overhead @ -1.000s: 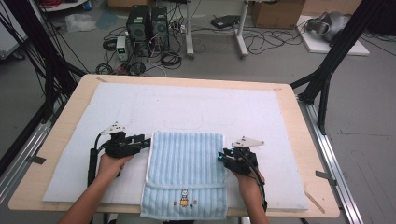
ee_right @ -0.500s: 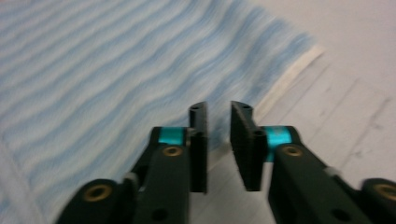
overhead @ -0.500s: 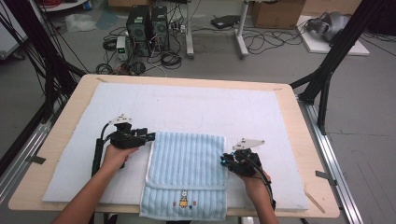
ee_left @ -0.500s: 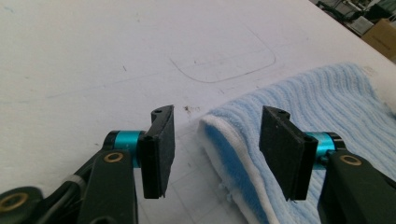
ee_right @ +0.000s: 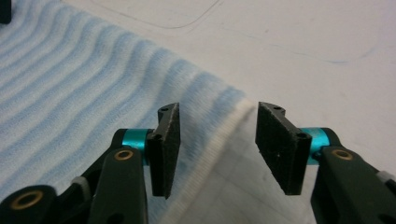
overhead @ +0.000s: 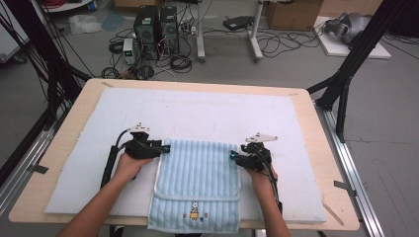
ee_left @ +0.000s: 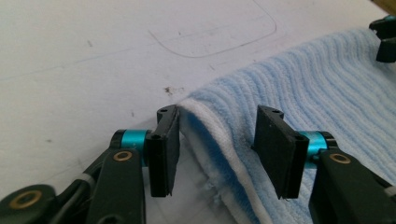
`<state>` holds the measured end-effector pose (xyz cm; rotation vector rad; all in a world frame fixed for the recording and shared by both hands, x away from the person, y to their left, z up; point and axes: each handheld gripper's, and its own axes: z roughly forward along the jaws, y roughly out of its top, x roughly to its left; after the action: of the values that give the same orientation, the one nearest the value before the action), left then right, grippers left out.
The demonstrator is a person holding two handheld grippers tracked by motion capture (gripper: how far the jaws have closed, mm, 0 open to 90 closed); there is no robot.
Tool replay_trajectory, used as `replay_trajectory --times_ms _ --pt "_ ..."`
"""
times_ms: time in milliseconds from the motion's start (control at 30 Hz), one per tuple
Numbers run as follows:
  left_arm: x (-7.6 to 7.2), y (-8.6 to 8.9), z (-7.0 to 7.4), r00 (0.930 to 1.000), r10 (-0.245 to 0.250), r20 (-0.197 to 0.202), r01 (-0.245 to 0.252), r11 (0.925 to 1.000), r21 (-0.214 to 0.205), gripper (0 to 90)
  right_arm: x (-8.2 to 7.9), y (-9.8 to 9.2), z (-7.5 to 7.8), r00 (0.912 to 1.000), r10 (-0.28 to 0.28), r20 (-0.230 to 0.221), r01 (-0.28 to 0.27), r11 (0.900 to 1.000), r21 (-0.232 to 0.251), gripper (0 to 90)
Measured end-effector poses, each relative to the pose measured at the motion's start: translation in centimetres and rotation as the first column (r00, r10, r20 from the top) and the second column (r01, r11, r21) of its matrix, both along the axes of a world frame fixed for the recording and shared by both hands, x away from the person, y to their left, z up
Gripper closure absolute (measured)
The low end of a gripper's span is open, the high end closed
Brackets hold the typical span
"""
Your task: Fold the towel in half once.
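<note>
Between the left gripper's (ee_left: 217, 149) fingers (ee_left: 166, 149): the far left corner of the blue striped towel (ee_left: 299, 93), white hem raised a little in the gap, pads spread and not pressing, having just closed in slightly. Between the right gripper's (ee_right: 217, 149) fingers (ee_right: 279, 147): the towel's far right corner and its pale edge lying flat, pads likewise apart and off the cloth, having just opened. Seen from above, left gripper (overhead: 165, 148) at the towel's far left corner, right gripper (overhead: 233, 157) at the far right corner, both pointing inward toward each other, a hand (overhead: 129, 165) behind the left one and a hand (overhead: 262, 175) behind the right, forearms entering from the near edge. Spread flat on the white mat (overhead: 207, 113), near the front and roughly centred, the towel (overhead: 197, 177), with its near end folded over the mat's front edge and a small cartoon figure printed on that flap. Under the mat, the wooden counter (overhead: 323, 148), bare along its rim. Beyond the counter, on the floor, two computer towers (overhead: 155, 24) amid loose cables (overhead: 276, 44).
</note>
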<state>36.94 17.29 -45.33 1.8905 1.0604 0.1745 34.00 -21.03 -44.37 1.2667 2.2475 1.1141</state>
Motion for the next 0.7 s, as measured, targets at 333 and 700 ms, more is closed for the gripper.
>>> replay_trajectory --times_ms 333,700 --pt "0.4 -0.7 0.1 0.9985 -0.052 0.014 0.052 0.9976 0.047 83.9 0.1 1.3 -0.2 0.9964 0.081 -0.026 -0.082 0.9956 -0.044 83.3" --pt "3.2 0.0 0.9 0.9990 0.025 0.036 -0.025 0.9997 0.001 84.0 2.6 2.0 0.7 0.9986 0.036 0.040 -0.034 0.9980 -0.054 84.0"
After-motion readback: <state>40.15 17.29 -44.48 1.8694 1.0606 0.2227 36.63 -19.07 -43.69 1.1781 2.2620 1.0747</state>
